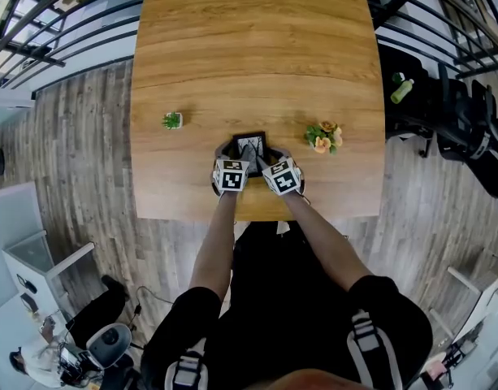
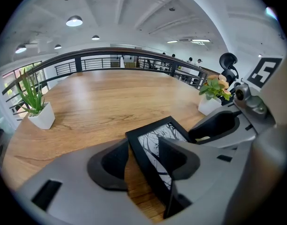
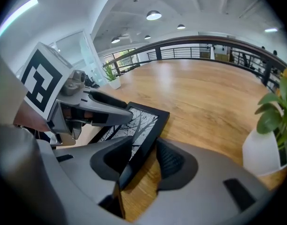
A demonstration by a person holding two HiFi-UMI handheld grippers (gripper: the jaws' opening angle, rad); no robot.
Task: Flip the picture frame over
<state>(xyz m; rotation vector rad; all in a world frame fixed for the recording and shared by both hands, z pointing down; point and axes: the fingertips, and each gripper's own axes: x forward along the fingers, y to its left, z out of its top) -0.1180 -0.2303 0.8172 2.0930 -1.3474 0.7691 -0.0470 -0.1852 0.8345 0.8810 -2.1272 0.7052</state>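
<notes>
desk [image 1: 257, 47]: light wood, roughly square top, wood-plank floor [image 1: 78, 161] around it, black railing [image 1: 37, 23] beyond the far edge.
picture frame [image 1: 250, 136]: black, at the middle of the desk's near edge, print side up; bare-branch picture under the glass. looks flat on the desk; slight tilt can't be ruled out.
left hand-held gripper [image 2: 144, 161]: jaws wide, straddling the frame's left rail. outer pad clear of the rail with a strip of bare wood showing between them; inner pad sits over the glass. not clamped.
right hand-held gripper [image 3: 144, 162]: jaws fairly wide, straddling the frame's right rail. inner pad over the glass, outer pad just beside the rail's outer edge, wood visible in the gap lower down. not clamped.
both hand-held grippers: side by side, angled down at the frame from the near edge, marker cubes almost touching in the head view.
green plant [image 1: 172, 121]: small white pot, toward the desk's left edge, well apart from the frame.
flower pot [image 1: 324, 136]: orange flowers, white pot, toward the right edge, near the frame's right side but apart.
green bottle [image 1: 402, 90]: off the desk, past the right edge, on dark furniture.
</notes>
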